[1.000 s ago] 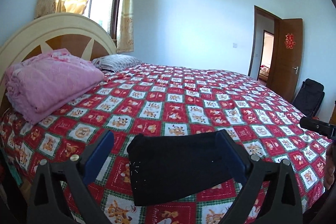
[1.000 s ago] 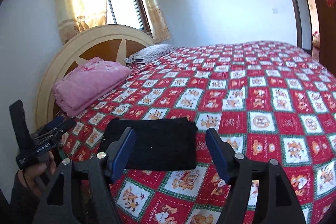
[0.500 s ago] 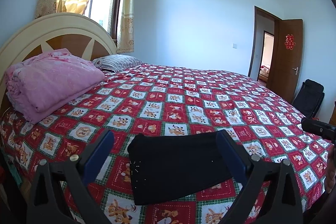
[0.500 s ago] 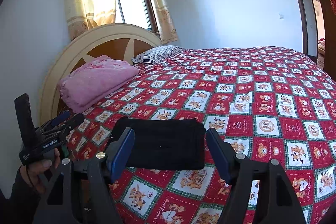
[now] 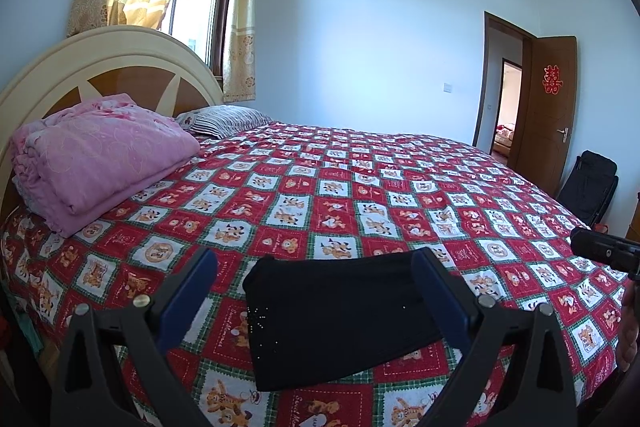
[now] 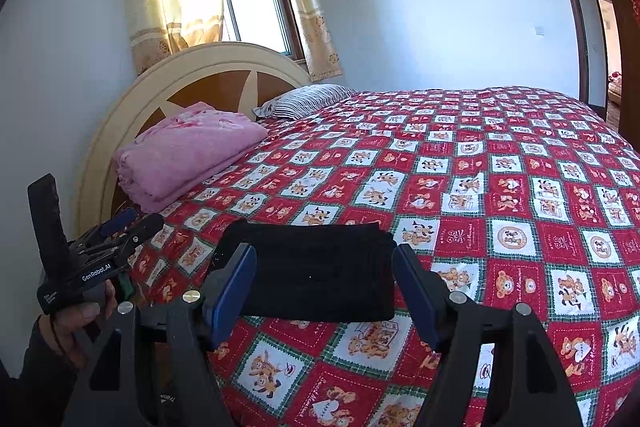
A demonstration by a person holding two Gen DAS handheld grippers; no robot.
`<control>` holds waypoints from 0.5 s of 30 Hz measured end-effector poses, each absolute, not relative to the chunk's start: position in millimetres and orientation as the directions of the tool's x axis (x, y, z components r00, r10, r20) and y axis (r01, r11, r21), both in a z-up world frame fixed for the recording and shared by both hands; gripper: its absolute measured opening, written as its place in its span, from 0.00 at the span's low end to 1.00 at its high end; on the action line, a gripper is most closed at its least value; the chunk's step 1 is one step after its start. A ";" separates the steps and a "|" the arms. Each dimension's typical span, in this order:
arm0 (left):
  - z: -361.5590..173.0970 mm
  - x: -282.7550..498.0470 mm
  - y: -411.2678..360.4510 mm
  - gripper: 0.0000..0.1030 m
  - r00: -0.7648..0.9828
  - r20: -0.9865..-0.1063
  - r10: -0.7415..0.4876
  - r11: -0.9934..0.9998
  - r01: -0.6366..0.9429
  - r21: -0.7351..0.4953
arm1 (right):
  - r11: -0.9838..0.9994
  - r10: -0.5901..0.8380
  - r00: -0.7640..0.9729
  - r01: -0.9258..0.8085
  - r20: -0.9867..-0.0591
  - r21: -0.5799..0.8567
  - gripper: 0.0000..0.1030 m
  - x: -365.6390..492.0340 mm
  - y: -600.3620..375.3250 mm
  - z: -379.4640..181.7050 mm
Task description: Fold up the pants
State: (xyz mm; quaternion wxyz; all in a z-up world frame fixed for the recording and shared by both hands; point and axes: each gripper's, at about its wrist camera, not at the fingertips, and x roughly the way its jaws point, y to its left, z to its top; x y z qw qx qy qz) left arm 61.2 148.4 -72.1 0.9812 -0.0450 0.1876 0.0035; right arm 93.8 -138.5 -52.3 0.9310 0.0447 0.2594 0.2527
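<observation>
The black pants lie folded into a flat rectangle on the red patterned bedspread, near the bed's front edge. They also show in the right wrist view. My left gripper is open and empty, held above and in front of the pants, apart from them. My right gripper is open and empty, also held back from the pants. The left gripper also shows at the left of the right wrist view, held in a hand.
A folded pink blanket lies by the headboard. A striped pillow is behind it. An open brown door and a black bag stand at the far right. A curtained window is behind the headboard.
Both grippers have risen and drawn back a little from the pants, tilting upward. The pants have not moved.
</observation>
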 end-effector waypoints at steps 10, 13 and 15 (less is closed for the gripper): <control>-71.5 61.5 148.9 0.97 0.929 -0.370 -0.012 0.996 -0.021 -0.087 | 0.866 0.498 0.734 -0.452 -0.461 0.215 0.70 93.2 -136.7 -53.8; -71.6 61.5 148.8 0.97 0.929 -0.370 -0.013 0.996 -0.022 -0.088 | 0.866 0.498 0.734 -0.452 -0.462 0.216 0.70 93.3 -136.6 -54.0; -71.8 61.6 148.7 0.97 0.929 -0.371 -0.013 0.996 -0.022 -0.088 | 0.866 0.498 0.734 -0.452 -0.462 0.216 0.70 93.2 -136.5 -54.0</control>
